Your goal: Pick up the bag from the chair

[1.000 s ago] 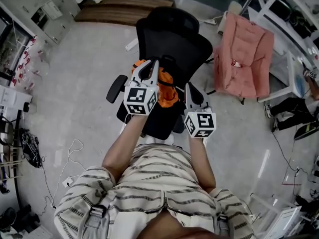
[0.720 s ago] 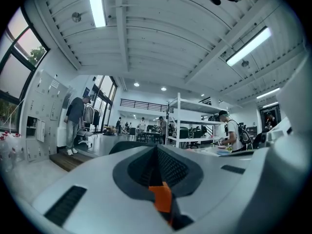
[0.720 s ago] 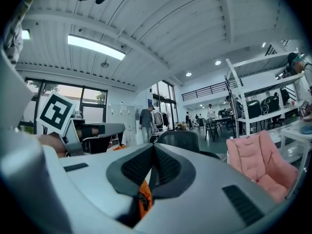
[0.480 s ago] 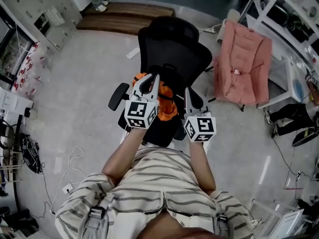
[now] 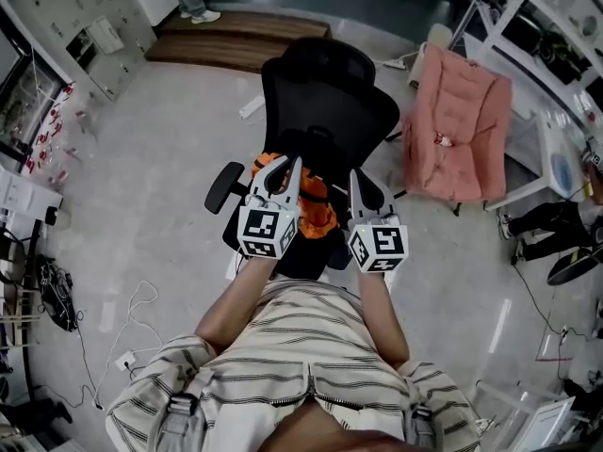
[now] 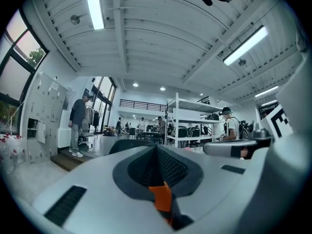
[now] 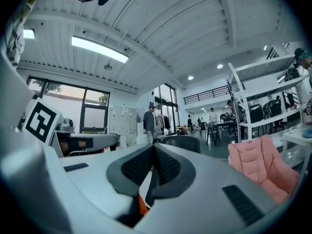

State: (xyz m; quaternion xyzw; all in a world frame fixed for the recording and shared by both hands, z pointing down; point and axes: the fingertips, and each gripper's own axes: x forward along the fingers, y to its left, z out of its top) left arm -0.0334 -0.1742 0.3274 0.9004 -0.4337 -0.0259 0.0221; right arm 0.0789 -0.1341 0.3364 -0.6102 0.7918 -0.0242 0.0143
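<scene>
Nearest me, my left gripper pinches an orange strap of the bag, likely to carry its weight above the chair seat. My right gripper, jaws pressed together and seemingly empty, hovers beside the bag, over the seat.

Open workshop, pale floor.
A pink chair stands right, a wooden step far, grey lockers far left, a white cable loops near left, white shelving far right.
</scene>
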